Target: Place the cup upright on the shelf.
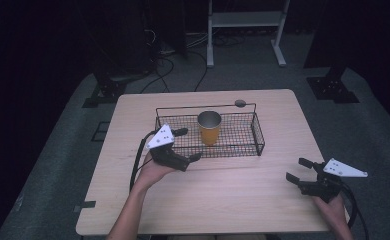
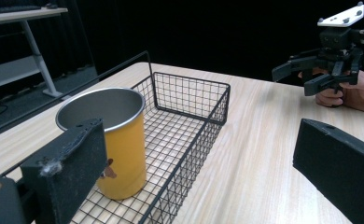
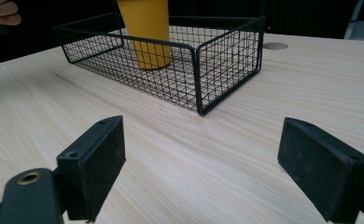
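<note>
Both grippers, left beside the basket and right away, gape empty; I'd take the upright yellow cup squarely.

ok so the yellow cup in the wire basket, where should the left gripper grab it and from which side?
Probably by the rim, from above. The yellow cup stands upright and open-topped inside the wire basket, whose walls block a low side grip. One jaw inside the mouth, one outside. The left gripper is open beside the basket's near-left corner.
</note>
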The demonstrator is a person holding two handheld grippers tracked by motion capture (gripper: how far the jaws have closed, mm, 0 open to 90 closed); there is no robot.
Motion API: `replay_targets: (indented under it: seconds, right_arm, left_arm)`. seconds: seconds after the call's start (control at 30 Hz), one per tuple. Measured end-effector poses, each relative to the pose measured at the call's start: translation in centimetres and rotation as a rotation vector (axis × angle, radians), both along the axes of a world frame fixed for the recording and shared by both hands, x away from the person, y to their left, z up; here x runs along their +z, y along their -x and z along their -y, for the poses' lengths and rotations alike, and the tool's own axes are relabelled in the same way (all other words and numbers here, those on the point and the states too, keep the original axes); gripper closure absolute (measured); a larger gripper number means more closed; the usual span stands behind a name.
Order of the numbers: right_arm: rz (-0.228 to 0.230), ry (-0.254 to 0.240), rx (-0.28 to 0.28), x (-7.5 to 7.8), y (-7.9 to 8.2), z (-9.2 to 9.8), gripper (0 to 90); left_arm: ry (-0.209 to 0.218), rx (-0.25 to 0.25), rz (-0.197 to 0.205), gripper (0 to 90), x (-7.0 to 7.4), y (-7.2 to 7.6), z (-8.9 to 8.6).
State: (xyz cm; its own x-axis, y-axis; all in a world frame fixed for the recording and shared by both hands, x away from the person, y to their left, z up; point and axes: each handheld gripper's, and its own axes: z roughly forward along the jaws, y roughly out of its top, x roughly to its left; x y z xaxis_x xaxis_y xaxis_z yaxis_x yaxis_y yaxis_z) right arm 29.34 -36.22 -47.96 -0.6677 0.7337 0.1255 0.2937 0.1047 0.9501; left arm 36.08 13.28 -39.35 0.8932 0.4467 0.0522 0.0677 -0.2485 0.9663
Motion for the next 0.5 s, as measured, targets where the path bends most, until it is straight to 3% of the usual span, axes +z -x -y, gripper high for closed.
replay_targets:
  seconds: [0.5]
  right_arm:
    - [0.000,0.005,0.001,0.0,0.0,-0.1,13.9]
  left_arm:
    - [0.006,0.022,-0.009,2.3,-1.5,2.0,-0.9]
